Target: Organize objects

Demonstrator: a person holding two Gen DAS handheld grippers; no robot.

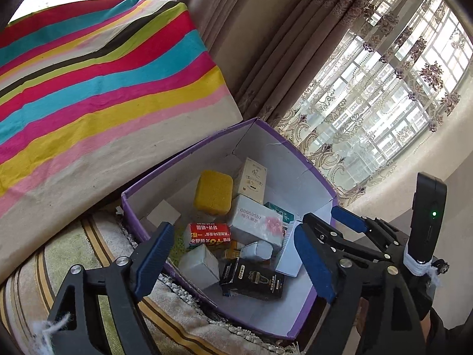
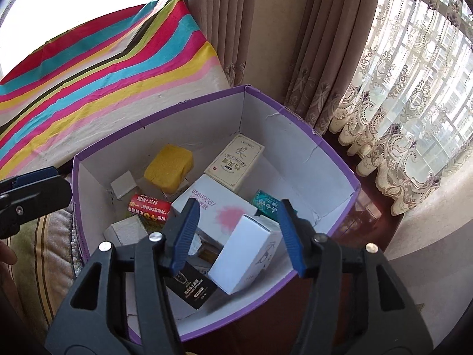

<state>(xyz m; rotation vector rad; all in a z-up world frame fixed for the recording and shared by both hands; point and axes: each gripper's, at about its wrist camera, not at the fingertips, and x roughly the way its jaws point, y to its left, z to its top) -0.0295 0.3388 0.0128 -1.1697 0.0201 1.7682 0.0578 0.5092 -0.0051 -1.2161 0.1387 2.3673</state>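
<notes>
A purple cardboard box (image 1: 280, 159) (image 2: 289, 148) with white inside walls holds several small items: a yellow sponge (image 1: 213, 192) (image 2: 168, 171), a cream carton (image 2: 236, 162), a red pack (image 1: 207, 233) (image 2: 149, 205), a black carton (image 1: 254, 281) (image 2: 192, 287) and a white carton printed 68669557 (image 1: 257, 222). My left gripper (image 1: 233, 257) hangs open over the box's near side, holding nothing. My right gripper (image 2: 236, 236) (image 1: 322, 216) is open above a tilted white carton (image 2: 245, 254) (image 1: 288, 248) that leans inside the box. The pads do not press on it.
A striped multicolour cloth (image 1: 103, 74) (image 2: 103, 68) covers something behind the box. A striped rug (image 1: 74, 251) lies left of it. Brown curtains (image 2: 266, 29) and a lace curtain (image 2: 399, 103) hang at the window beyond. Dark wood (image 2: 369, 216) shows to the box's right.
</notes>
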